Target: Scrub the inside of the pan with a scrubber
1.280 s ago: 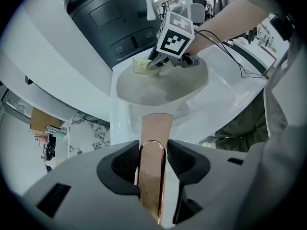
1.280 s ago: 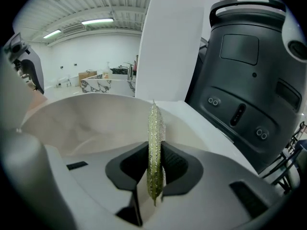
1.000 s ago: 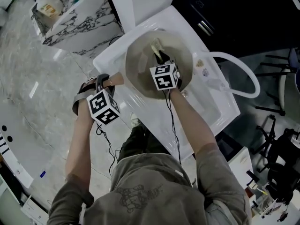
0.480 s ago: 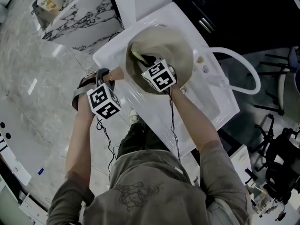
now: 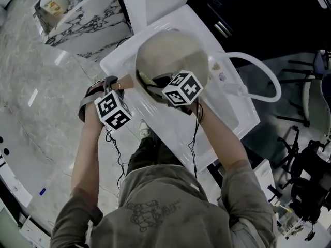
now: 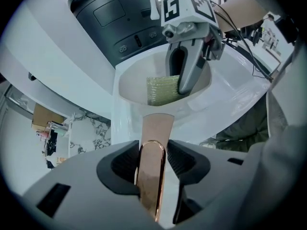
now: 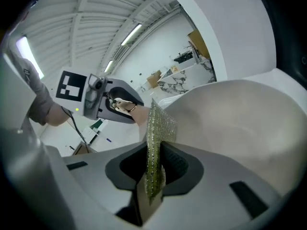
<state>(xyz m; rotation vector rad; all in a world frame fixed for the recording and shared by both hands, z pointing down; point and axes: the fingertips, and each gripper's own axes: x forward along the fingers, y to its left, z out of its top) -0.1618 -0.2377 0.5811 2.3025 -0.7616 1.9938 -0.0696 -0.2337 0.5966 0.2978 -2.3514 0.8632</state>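
Cream-coloured on the inside, the pan point(image 5: 181, 53) sits in the white sink point(image 5: 227, 112), and the yellow-green scrubber point(image 5: 146, 79) is against its inner wall on the side nearest the handle point(image 5: 126, 82).

That is what has changed. A second ago the scrubber was up at the far side of the bowl, half a second ago it was partway round, and now it has been swept across and back to the near-left wall. The right gripper point(image 5: 152, 81) has swung with it, its marker cube turning as it went. I read this as one full stroke across the inside, so scrubbing is well under way. I see no obvious dirt left on the pale surface, though the far wall is partly hidden behind the cube.

The right gripper's jaws are clamped on the lower edge of the scrubber. The pad stands up thin and edge-on between them, and its free end reaches the pan wall.

The left gripper point(image 6: 152, 161) has not moved. Its jaws are closed on the copper-coloured handle, both pads pressing its sides, which holds the pan steady against the stroke. The jaws sit fairly wide, but only because the handle fills them.
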